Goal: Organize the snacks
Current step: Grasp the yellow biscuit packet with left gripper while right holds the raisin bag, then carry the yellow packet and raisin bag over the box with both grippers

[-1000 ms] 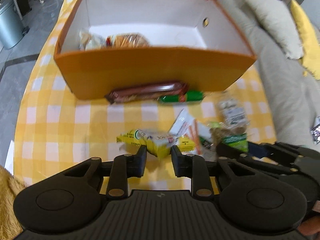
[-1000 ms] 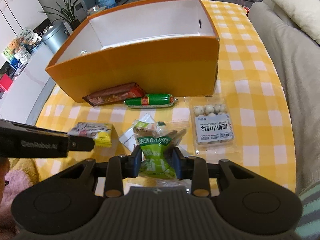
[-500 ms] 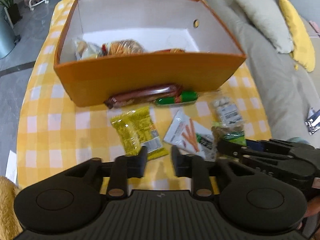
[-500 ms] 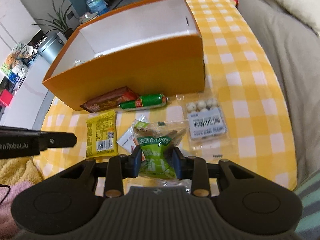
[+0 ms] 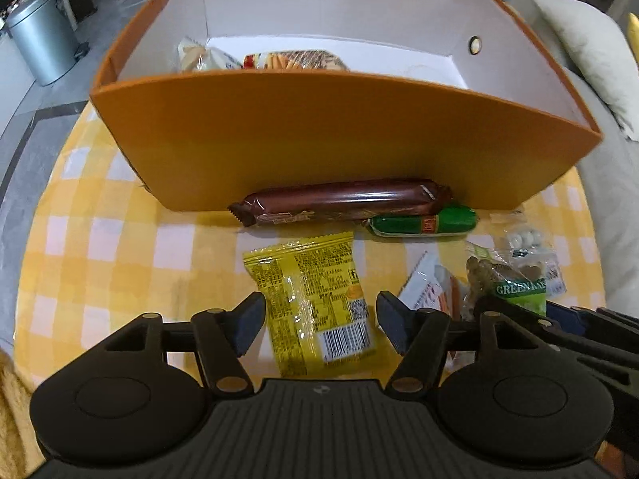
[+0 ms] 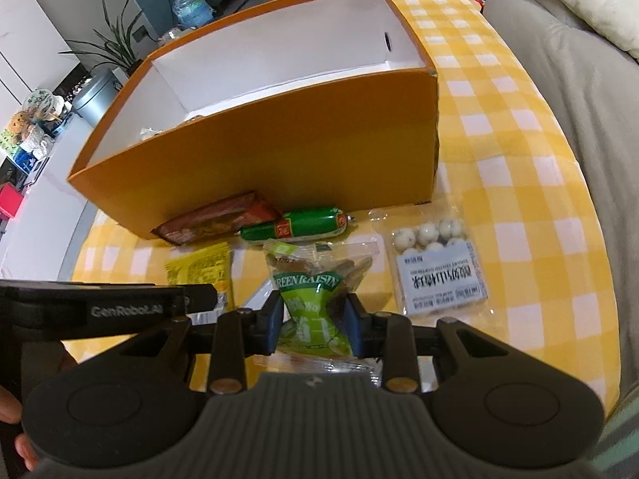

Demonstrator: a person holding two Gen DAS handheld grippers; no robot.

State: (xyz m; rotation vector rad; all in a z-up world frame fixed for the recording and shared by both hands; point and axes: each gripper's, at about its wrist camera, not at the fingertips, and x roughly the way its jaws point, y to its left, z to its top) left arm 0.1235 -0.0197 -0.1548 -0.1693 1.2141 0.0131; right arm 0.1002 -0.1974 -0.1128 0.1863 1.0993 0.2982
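Observation:
An orange box [image 5: 319,135] with a white inside stands on the yellow checked table and holds a few wrapped snacks [image 5: 291,60]. My left gripper [image 5: 317,321] is open, low over a yellow snack packet [image 5: 315,299] that lies flat between its fingers. My right gripper [image 6: 313,321] is shut on a green raisin packet [image 6: 309,303], also seen in the left wrist view [image 5: 515,283]. A brown bar [image 5: 343,201] and a green sausage [image 5: 423,221] lie against the box front.
A clear pack of white balls [image 6: 435,263] lies right of the raisins. A white packet of sticks [image 5: 431,291] lies between the grippers. A grey sofa [image 6: 559,92] runs along the right. A metal bin [image 5: 40,36] stands on the floor at left.
The yellow packet left my left gripper and now lies flat on the table. The left jaws have opened wide and moved closer to the box. The right gripper still holds the raisin packet.

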